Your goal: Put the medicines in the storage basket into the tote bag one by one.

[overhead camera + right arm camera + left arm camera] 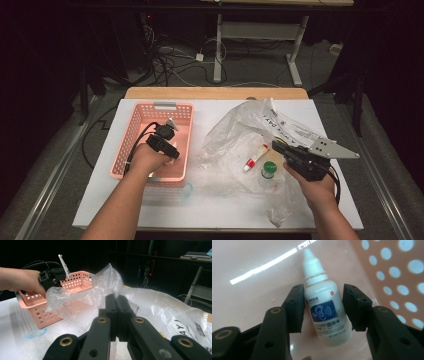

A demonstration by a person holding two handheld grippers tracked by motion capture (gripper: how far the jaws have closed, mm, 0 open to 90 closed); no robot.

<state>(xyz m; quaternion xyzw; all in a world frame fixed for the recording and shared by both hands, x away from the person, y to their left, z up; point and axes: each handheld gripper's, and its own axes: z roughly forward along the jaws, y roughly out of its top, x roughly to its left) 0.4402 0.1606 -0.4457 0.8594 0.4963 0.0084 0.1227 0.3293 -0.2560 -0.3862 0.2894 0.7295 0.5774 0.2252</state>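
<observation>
A white dropper bottle with a blue label lies on the floor of the pink perforated basket. My left gripper reaches down into the basket, and its two pads sit against the bottle's sides. My right gripper is shut on a fold of the clear plastic bag and holds it up. In the high view the right gripper is at the bag's right side, and the left gripper is inside the basket.
Inside the bag lie a red-and-white tube and a green-capped bottle. The white mat covers the table. A small blue ring mark sits in front of the basket. Cables and desk legs are on the floor beyond.
</observation>
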